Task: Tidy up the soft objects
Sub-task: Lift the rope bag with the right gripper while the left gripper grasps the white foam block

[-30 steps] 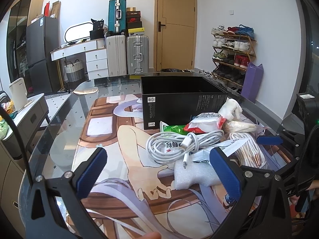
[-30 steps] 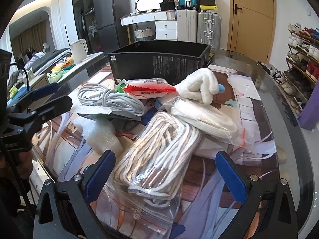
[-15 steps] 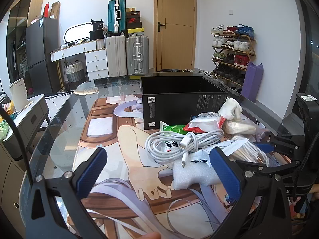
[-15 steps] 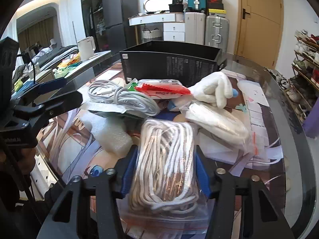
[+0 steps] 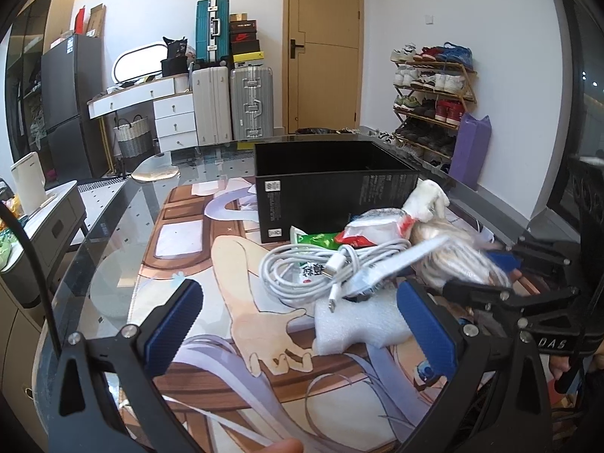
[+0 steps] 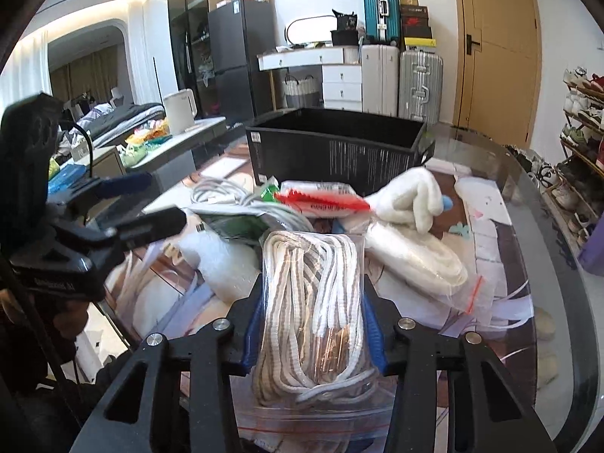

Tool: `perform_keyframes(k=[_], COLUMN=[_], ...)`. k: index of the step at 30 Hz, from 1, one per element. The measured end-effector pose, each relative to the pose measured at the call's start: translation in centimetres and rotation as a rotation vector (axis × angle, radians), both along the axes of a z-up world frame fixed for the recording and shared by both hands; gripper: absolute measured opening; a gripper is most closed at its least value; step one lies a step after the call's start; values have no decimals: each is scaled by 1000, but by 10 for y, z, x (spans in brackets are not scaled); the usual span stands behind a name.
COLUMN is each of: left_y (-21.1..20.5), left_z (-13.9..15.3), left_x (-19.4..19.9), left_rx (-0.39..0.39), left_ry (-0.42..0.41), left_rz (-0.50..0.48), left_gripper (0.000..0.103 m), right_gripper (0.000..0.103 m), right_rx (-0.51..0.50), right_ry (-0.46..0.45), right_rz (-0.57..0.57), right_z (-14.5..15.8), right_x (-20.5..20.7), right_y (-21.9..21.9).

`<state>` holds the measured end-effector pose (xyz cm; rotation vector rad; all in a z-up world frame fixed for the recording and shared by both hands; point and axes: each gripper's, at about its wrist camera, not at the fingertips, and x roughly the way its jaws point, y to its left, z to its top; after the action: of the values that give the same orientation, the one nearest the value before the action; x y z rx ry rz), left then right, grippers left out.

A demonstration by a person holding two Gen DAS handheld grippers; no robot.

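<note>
While the left gripper (image 5: 300,324) gapes wide above the table mat (image 5: 226,264), the right gripper (image 6: 314,330) clamps the bagged rope bundle (image 6: 313,302) before the black box (image 6: 336,151)

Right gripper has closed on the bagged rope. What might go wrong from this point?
1. The right gripper squeezes the clear zip bag of striped white-and-tan rope through slippery plastic; the bundle may slide out when lifted.
2. The neighbouring clear bag of white cord lies against it and may get dragged.
3. The black open-top box stands behind a white cloth glove and a red-and-white packet, which a low carry might knock.
</note>
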<state>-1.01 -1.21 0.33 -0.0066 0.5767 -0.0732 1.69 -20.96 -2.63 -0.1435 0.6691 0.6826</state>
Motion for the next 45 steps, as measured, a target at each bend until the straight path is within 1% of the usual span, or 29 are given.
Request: perform_keyframes(k=[4, 8, 15, 20, 32, 34, 35, 36, 38, 39, 42, 45], left_y=[-5, -12, -31, -43, -53, -51, -50, -49, -49, -49, -47, -47], left_z=[-1, -5, -14, -17, -26, -25, -24, -24, -23, -23, -23, -23], left_x=[-1, 0, 3, 5, 19, 19, 17, 17, 17, 16, 17, 16], left_rx=[3, 10, 20, 21, 47, 26, 16, 6, 14, 20, 13, 17], left_ry=[5, 31, 80, 102, 152, 151, 149, 150, 153, 153, 156, 152], left_rz=[-20, -50, -108, -129, -104, -124, -128, -136, -139, -138, -144, -156], left_gripper=[103, 103, 103, 103, 103, 99, 95, 86, 78, 72, 68, 68], right_gripper=[45, 45, 45, 45, 45, 45, 45, 45, 45, 45, 45, 45], right_rx=[32, 61, 55, 53, 47, 47, 47, 47, 46, 48, 46, 46], right_ry=[-30, -52, -51, -48, -42, -41, -41, -41, -43, -44, -44, -44], right_rz=[-6, -23, -27, -25, -21, -20, -20, -20, -21, -20, -17, -17], right_z=[9, 17, 18, 17, 14, 13, 13, 13, 13, 14, 13, 13], right_x=[-4, -4, -3, -2, 0, 1, 1, 1, 1, 1, 1, 0], right_y=[-6, -14, -17, -18, -20, -20, -20, -19, -20, -20, -19, -19])
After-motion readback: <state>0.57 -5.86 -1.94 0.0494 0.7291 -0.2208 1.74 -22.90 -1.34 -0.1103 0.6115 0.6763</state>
